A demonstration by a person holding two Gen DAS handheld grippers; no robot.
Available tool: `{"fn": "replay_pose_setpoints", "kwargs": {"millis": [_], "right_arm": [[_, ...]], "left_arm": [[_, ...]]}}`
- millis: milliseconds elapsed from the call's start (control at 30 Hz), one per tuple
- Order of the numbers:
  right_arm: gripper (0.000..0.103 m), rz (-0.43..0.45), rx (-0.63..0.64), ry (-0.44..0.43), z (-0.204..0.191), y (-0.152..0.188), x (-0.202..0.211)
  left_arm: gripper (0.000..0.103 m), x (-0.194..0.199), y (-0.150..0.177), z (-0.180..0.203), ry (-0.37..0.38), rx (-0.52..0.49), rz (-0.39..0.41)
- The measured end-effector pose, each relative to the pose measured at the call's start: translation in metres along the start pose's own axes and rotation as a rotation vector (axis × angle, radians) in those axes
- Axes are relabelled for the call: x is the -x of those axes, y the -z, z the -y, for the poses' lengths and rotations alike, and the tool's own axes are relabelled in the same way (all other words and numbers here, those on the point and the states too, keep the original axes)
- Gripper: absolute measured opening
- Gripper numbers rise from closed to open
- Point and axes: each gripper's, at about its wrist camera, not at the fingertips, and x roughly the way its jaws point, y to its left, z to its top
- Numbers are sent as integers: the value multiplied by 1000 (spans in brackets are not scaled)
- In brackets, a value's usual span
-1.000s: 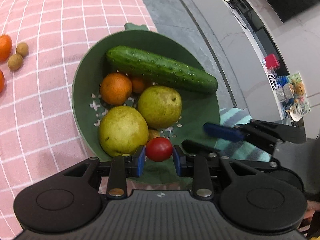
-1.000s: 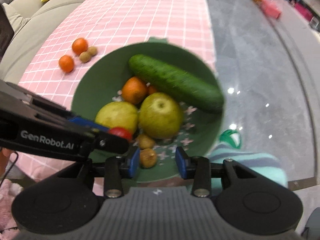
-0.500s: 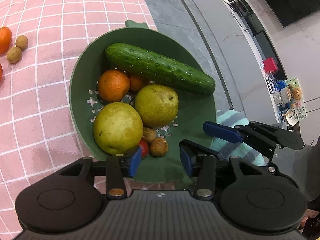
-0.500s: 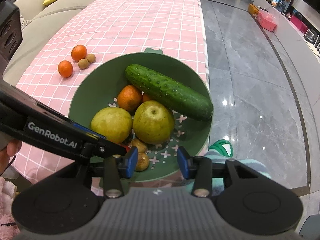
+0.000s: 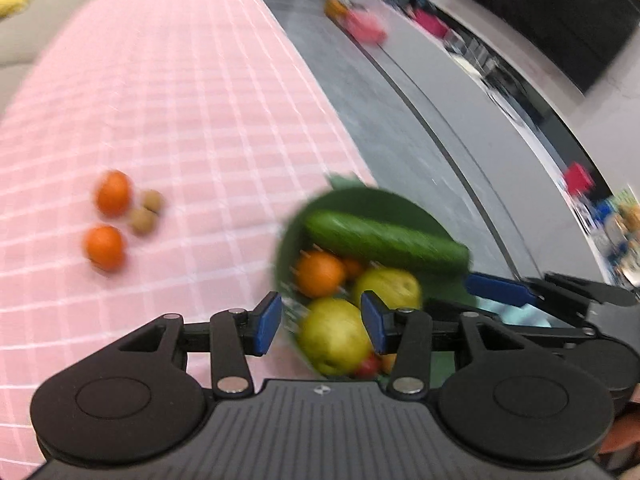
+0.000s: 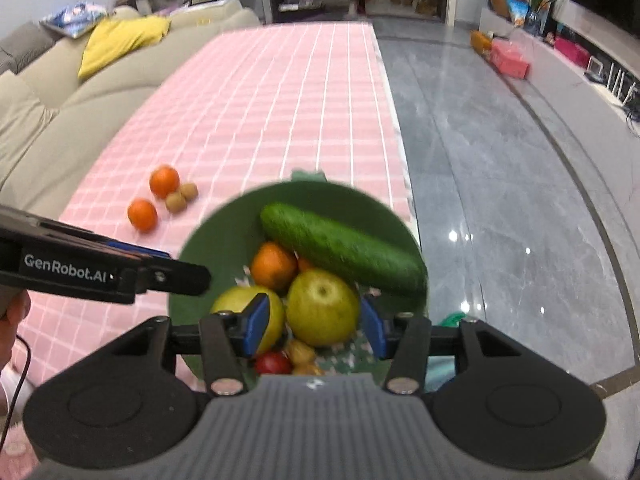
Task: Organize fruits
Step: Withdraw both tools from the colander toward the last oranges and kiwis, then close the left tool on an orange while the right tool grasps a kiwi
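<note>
Left wrist view, blurred: left gripper jaws wide and empty above round green plastic colander bowl of fruit, two oranges on pink checked tablecloth; right wrist view: right gripper jaws wide, empty, small red tomato in bowl beside yellow-green pears.

Home living room, beige sofa, yellow cushion, television

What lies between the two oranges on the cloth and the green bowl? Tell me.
Two small brown fruits beside the oranges, then bare pink cloth up to the green bowl, in the right wrist view.
</note>
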Motion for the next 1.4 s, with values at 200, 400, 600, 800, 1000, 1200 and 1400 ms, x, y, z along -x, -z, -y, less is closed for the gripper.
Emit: {"fn": "replay_pose_setpoints", "kwargs": {"millis": [200, 400, 600, 800, 1000, 1200, 1400], "right_arm": [[48, 57, 19, -73, -32, -13, -4], [48, 63, 80, -137, -67, -20, -18], [48, 67, 115, -163, -92, -30, -32], [48, 76, 140, -167, -114, -36, -52], [48, 63, 86, -185, -119, -48, -72], [48, 38, 53, -187, -122, -59, -94], [48, 15, 22, -184, -122, -65, -113]], "left_arm": [[53, 17, 5, -36, -82, 36, 114], [53, 32, 13, -75, -146, 85, 184], [53, 37, 25, -99, -241, 110, 226], [51, 30, 30, -109, -341, 97, 266], [51, 16, 22, -115, -334, 109, 229], [51, 0, 17, -115, -318, 99, 204], [52, -11, 16, -121, -294, 124, 231]]}}
